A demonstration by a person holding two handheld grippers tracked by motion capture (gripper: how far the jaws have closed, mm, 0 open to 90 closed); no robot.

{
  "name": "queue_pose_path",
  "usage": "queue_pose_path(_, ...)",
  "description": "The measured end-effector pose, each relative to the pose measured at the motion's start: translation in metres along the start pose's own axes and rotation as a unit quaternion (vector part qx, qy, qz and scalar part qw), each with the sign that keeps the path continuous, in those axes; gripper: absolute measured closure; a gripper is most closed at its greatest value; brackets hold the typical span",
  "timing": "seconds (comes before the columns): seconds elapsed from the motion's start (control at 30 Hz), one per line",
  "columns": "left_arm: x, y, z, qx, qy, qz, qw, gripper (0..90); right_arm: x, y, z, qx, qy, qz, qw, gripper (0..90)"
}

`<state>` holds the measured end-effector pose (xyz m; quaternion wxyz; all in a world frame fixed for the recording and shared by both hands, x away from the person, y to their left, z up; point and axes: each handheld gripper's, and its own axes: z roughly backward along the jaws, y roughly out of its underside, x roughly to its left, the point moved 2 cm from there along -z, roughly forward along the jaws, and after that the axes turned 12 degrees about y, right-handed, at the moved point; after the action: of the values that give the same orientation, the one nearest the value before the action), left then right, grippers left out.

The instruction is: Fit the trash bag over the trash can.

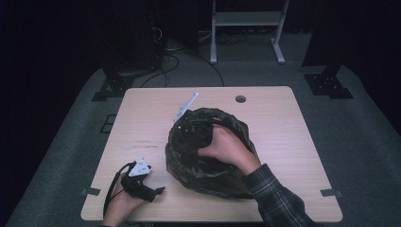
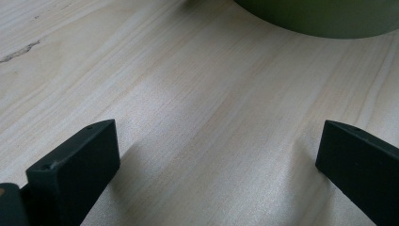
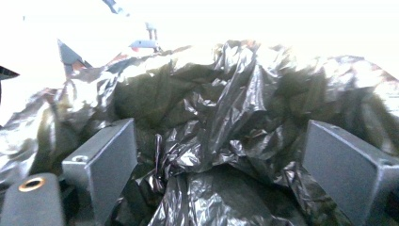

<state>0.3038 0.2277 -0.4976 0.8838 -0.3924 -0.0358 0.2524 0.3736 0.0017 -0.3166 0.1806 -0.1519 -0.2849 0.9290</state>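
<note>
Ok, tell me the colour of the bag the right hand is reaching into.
Black and glossy: the crumpled plastic bag shows best in the right gripper view, lying wrinkled between the open right claw.

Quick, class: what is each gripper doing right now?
Left gripper: open, holding nothing, over the bare table.
Right gripper: open, inside the black plastic bag, gripping nothing.

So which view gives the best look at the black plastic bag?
The high view: the whole black plastic bag shows on the table, the right hand reaching inside. The right gripper view has only close-up crumpled folds between open tongs. The left gripper view catches a dark edge, possibly the bag.
</note>
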Motion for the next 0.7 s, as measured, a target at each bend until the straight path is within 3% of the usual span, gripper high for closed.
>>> queue_pose_path(0.33, 0.000, 0.000, 0.000, 0.000, 0.000, 0.000, 1.0000, 0.0, -0.008, 0.006, 0.030, -0.041, 0.004, -0.011, 0.9991, 9.9)
queue_pose_path(0.7, 0.000, 0.000, 0.000, 0.000, 0.000, 0.000, 1.0000, 0.0, -0.021, 0.041, 0.068, -0.092, 0.018, -0.032, 0.9951, 9.9)
